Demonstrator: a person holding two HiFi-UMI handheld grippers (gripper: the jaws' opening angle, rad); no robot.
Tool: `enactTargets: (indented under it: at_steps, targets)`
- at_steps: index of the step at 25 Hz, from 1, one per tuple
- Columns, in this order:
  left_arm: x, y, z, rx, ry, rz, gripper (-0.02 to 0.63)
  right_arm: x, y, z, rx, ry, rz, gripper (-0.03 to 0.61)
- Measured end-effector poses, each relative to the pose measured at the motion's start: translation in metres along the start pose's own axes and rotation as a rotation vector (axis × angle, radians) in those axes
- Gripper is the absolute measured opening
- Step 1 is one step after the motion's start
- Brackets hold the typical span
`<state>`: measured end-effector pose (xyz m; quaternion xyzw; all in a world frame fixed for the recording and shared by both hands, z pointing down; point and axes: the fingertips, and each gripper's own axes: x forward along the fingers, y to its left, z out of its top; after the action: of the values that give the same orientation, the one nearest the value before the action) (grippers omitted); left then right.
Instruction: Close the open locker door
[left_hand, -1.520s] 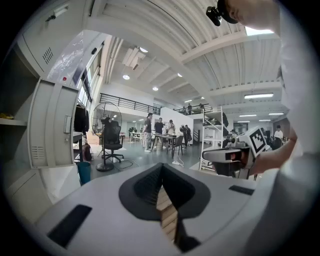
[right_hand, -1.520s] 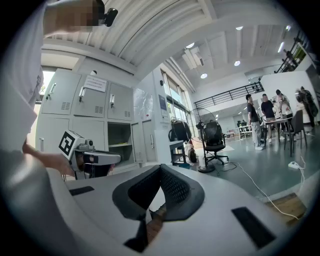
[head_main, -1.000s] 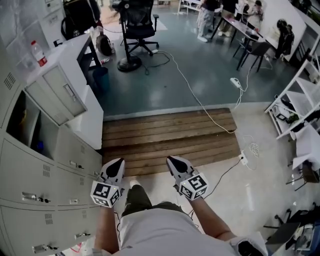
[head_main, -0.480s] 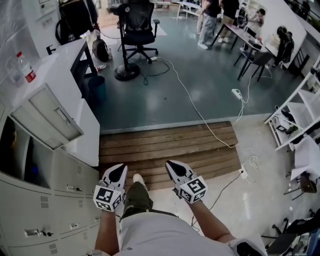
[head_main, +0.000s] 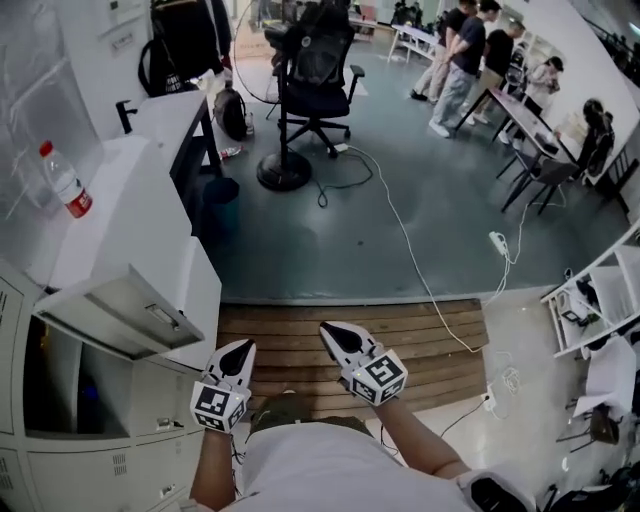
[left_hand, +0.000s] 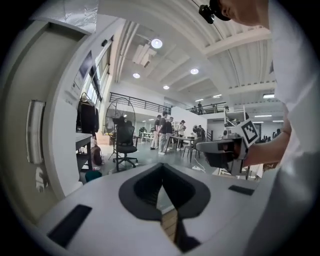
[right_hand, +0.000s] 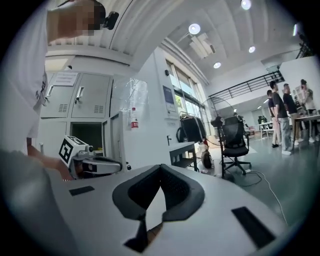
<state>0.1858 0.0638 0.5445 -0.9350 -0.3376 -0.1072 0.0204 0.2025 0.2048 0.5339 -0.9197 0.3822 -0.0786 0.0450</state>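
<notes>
Bright, even light fills the room. Round ceiling lamps glare white near the top of both gripper views. The head view is sharp, with a soft shadow under the chair and a dark open locker at lower left. The gripper views bend strongly toward black corners, and their nearest foreground is soft.

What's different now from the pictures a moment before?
The person walked forward along the lockers, so the open door is now close by the left gripper, and the bottle and wooden floor look nearer. Nothing was grabbed or let go. The left gripper and right gripper stay shut, empty, held out in front, not touching the door.
</notes>
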Motion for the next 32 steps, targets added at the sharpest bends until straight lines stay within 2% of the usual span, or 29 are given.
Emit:
enactTargets:
  at_steps: [4, 13, 21, 28, 32]
  targets:
    - [0.006, 0.035, 0.026, -0.005, -0.011, 0.061, 0.002, 0.05, -0.001, 0.033, -0.034, 0.008, 0.098, 0.011]
    - [0.005, 0.063, 0.037, -0.084, 0.015, 0.252, 0.002, 0.108, -0.003, 0.064, -0.044, 0.056, 0.313, 0.011]
    - [-0.007, 0.064, 0.042, -0.165, 0.011, 0.508, 0.002, 0.134, 0.006, 0.067, -0.05, 0.113, 0.563, 0.011]
    - [-0.035, 0.062, 0.044, -0.173, 0.011, 0.773, 0.002, 0.142, 0.028, 0.063, -0.054, 0.134, 0.752, 0.011]
    - [-0.057, 0.065, 0.049, -0.182, -0.01, 0.905, 0.002, 0.139, 0.04, 0.057, -0.058, 0.146, 0.831, 0.011]
